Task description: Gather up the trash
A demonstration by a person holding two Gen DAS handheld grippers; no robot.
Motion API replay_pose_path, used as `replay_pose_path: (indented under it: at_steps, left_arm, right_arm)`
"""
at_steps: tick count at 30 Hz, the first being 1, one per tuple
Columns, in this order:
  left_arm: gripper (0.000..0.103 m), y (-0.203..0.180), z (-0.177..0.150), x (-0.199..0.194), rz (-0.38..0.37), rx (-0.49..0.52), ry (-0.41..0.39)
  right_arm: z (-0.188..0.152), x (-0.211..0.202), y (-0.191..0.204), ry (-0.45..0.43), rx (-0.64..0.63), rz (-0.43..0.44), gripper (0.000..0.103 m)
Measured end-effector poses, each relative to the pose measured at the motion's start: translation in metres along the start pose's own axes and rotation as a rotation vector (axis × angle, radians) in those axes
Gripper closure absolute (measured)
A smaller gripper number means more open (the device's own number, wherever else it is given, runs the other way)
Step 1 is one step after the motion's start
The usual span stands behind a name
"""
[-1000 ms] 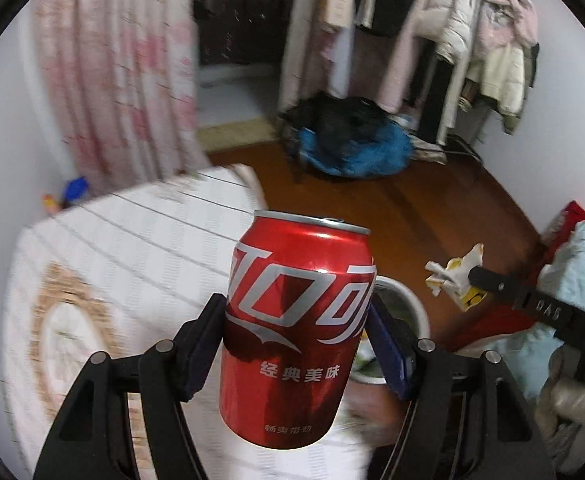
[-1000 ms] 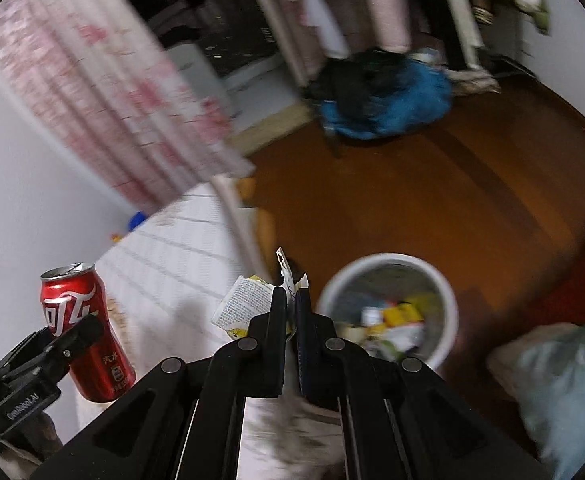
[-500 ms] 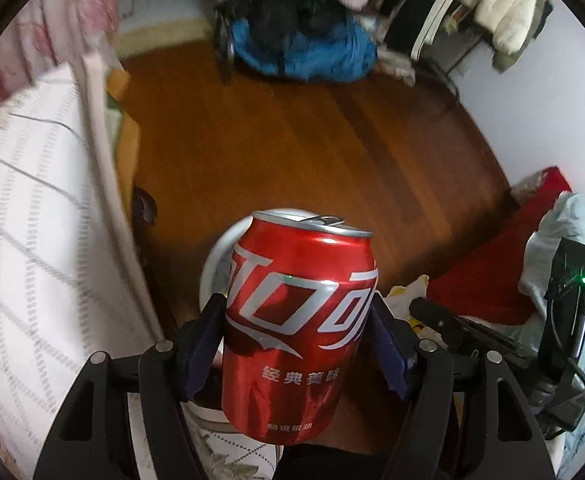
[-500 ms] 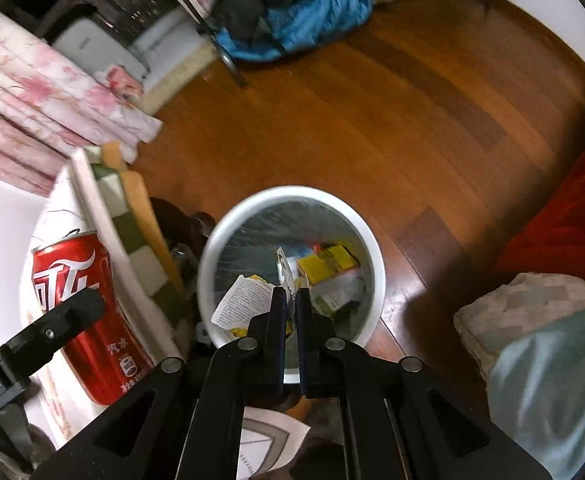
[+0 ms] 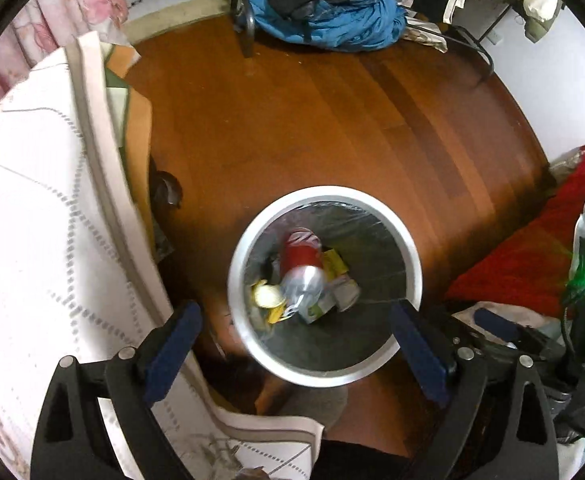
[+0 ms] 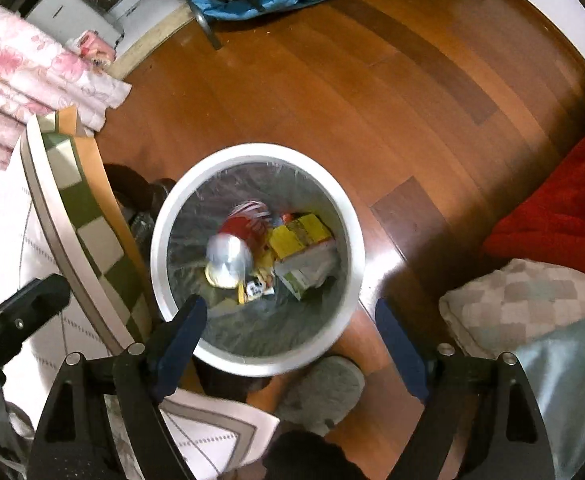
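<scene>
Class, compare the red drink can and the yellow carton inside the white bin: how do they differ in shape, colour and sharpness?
The red drink can is a cylinder with a silver end facing up; the yellow carton is a flat-sided box. The can is red and silver; the carton is yellow. The can looks motion-blurred; the carton looks sharper. Both lie inside the white bin.

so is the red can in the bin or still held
In the bin. The red can lies tipped among wrappers inside the white bin, and the left gripper above it is open and empty.

Left hand-held gripper (image 5: 296,336) agape, right hand-held gripper (image 6: 290,328) agape
</scene>
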State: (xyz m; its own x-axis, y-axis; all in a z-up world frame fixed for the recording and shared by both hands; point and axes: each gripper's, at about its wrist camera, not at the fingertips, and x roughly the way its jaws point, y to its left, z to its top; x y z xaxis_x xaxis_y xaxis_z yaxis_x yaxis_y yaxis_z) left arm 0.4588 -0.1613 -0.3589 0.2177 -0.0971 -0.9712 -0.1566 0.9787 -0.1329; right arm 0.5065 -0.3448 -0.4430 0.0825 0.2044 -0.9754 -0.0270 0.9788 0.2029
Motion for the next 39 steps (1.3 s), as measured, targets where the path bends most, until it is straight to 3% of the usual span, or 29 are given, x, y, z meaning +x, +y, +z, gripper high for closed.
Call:
replay_pose_path:
  at_steps: [1, 3, 16, 31, 39]
  left_arm:
    - [0.006, 0.000, -0.004, -0.003, 0.014, 0.002, -0.007]
    - [0.006, 0.001, -0.012, -0.011, 0.037, 0.007, -0.021]
    - [0.006, -0.002, -0.060, -0.094, 0.079, 0.043, -0.125]
    - [0.006, -0.004, -0.123, -0.237, -0.019, 0.093, -0.287]
    - [0.006, -0.006, -0.142, -0.292, -0.093, 0.109, -0.314]
  right_arm:
    - [-0.004, -0.003, 0.001, 0.003, -0.007, -0.010, 0.005]
    - [-0.012, -0.013, 0.002, -0.003, -0.012, -0.024, 0.001]
    - [-0.074, -0.123, 0.018, -0.099, -0.048, 0.004, 0.001]
    - [-0.152, -0.288, 0.045, -0.263, -0.155, 0.137, 0.001]
    - [-0.177, -0.353, 0.052, -0.302, -0.189, 0.210, 0.001]
